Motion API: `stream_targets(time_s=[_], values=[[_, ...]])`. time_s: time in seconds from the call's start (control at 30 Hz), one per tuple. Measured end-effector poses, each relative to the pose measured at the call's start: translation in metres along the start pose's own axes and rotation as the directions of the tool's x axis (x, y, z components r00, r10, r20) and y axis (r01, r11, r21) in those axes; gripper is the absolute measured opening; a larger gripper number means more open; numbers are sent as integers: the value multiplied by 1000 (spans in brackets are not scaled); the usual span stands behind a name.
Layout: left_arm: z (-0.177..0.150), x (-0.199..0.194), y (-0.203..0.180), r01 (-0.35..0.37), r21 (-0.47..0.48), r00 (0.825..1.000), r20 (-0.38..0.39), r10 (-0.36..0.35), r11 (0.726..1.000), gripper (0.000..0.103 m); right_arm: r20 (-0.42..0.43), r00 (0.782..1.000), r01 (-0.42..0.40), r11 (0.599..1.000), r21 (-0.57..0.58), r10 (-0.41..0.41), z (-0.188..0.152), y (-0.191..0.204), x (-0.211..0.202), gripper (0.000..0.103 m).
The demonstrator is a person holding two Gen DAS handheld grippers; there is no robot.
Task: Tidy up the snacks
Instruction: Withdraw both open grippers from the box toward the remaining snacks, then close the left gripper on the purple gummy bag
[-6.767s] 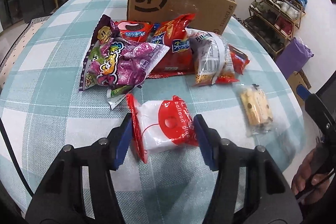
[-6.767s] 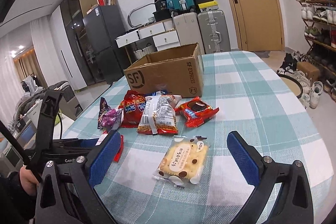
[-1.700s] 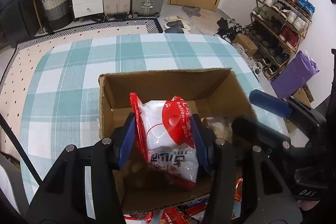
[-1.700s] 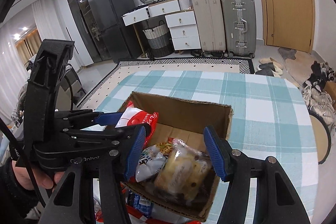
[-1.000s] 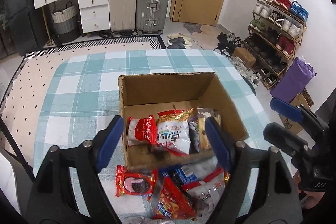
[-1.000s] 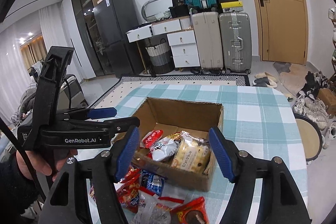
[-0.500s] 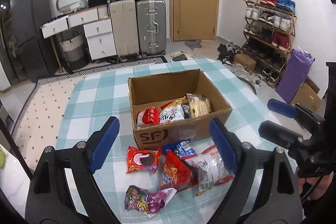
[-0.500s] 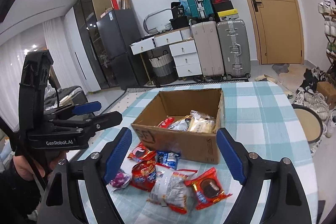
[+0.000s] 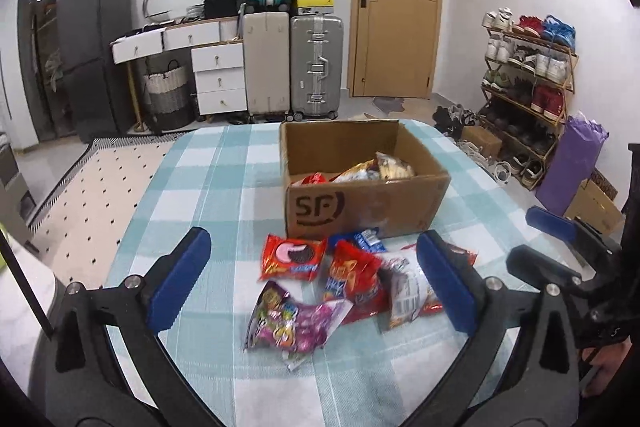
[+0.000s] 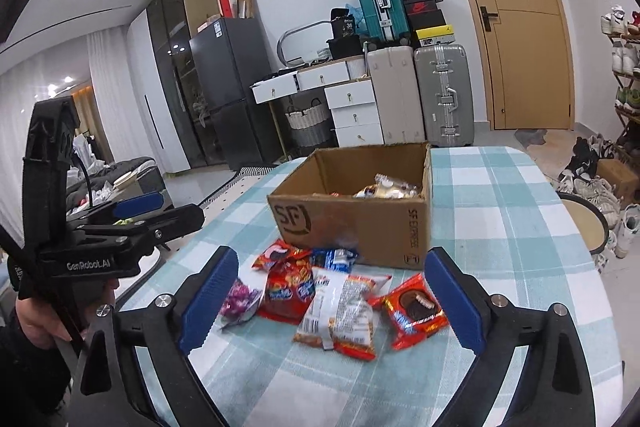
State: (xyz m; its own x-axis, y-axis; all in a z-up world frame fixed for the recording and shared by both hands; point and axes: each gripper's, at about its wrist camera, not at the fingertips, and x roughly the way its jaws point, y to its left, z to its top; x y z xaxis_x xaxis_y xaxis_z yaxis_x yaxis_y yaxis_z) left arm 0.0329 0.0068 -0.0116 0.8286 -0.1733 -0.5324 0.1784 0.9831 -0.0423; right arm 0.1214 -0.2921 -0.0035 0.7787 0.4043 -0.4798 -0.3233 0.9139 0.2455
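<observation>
Several packets (image 9: 344,283) lie loose on the table (image 9: 208,187) just in front of the box (image 9: 360,203), waiting to join those inside; the left gripper (image 9: 316,283), jaws just opened wide and empty, hangs over them. From the right, the right gripper (image 10: 332,299) frames that heap, likewise opened wide, holding nothing.

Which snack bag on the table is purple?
The purple candy bag, nearest the left gripper. The other loose packets beside it are mostly red; it alone is purple.
</observation>
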Motion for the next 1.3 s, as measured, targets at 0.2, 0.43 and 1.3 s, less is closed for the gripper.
stream_targets(time_s=[0.2,0.43,1.3], values=[[-41,-2,32,-35,-64,999,-41,32,997,103,-14,1000,-20,1000,7,20,-23,7,-9,102],[-85,14,71,-41,-157,989,-144,19,987,103,-16,1000,-14,1000,-23,13,-40,18,-15,102],[-83,123,62,129,-201,923,-333,-192,971,81,-74,996,-54,997,52,58,-55,0,20,103]])
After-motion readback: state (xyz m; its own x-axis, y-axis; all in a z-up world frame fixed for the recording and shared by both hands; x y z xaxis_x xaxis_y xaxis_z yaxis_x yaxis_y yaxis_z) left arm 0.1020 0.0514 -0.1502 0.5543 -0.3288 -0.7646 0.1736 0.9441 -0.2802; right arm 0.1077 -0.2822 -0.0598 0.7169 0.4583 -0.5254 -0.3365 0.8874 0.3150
